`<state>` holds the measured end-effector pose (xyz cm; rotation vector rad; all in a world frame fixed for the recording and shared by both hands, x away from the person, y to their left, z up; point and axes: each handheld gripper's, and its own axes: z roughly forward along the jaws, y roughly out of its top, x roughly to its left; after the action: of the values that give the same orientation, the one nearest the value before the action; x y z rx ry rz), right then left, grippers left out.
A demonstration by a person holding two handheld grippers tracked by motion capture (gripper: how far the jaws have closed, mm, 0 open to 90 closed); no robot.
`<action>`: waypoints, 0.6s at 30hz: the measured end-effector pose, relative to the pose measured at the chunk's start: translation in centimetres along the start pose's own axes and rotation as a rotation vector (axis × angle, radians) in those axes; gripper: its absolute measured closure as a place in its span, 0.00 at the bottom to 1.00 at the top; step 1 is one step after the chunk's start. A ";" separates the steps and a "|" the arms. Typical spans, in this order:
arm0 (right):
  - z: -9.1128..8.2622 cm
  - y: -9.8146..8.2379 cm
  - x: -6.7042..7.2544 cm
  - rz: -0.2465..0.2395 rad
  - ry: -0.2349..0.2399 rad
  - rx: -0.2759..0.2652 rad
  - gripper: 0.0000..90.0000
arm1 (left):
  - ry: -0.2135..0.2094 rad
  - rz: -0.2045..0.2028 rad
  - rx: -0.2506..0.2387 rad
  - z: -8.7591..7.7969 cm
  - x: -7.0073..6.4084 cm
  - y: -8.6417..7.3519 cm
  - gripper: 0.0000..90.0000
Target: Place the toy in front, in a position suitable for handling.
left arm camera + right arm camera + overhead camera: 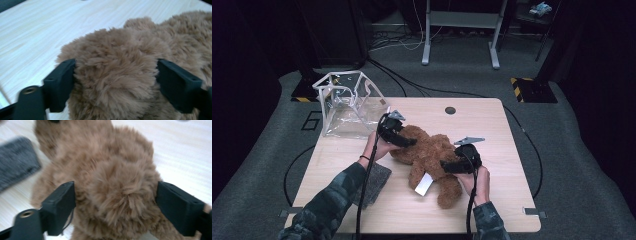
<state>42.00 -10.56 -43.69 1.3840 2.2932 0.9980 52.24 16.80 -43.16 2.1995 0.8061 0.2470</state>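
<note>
A brown, shaggy plush teddy bear (432, 160) lies flat in the middle of the pale wooden worktop (507, 150), with a white paper tag (424, 184) sticking out near its lower body. The left tool (404, 141) sits at the bear's upper end, nearest the far left corner of the worktop. In the left gripper view its two black jaws stand wide on either side of a rounded lump of the bear's fur (117, 75); the fur fills the gap and brushes the inner faces of both jaws. Whether the pads actually press on it cannot be told.

The right tool (447, 166) is at the bear's right flank, held level and pointing towards the toy. In the right gripper view its jaws also stand wide, with a tufted bulge of the bear (117, 192) between them, fur reaching both jaws. A firm grip cannot be confirmed here either.

A dark grey cloth (374, 184) lies on the worktop under the person's left forearm, just left of the bear; it shows again, blurred (15, 162). A clear plastic box-shaped bag with white edging (349, 102) stands on the far left corner of the worktop, apart from the bear.
</note>
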 end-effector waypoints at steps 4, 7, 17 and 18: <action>0.6 -0.3 -0.5 0.012 0.018 0.018 0.33 | -0.019 0.001 0.004 0.5 0.0 -0.7 0.29; 0.9 -0.4 -0.4 0.001 0.018 0.027 0.44 | -0.027 -0.015 0.000 0.7 -0.2 -1.4 0.37; 1.6 -0.6 -0.2 0.012 0.030 0.022 0.68 | -0.058 -0.053 -0.082 0.9 -0.1 -2.9 0.59; 1.6 -0.7 -0.2 0.004 0.030 0.016 0.69 | -0.059 -0.056 -0.092 0.8 -0.3 -3.1 0.61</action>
<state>42.58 -10.29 -45.36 1.3890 2.3262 1.0109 50.91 17.74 -45.92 2.0851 0.8068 0.1875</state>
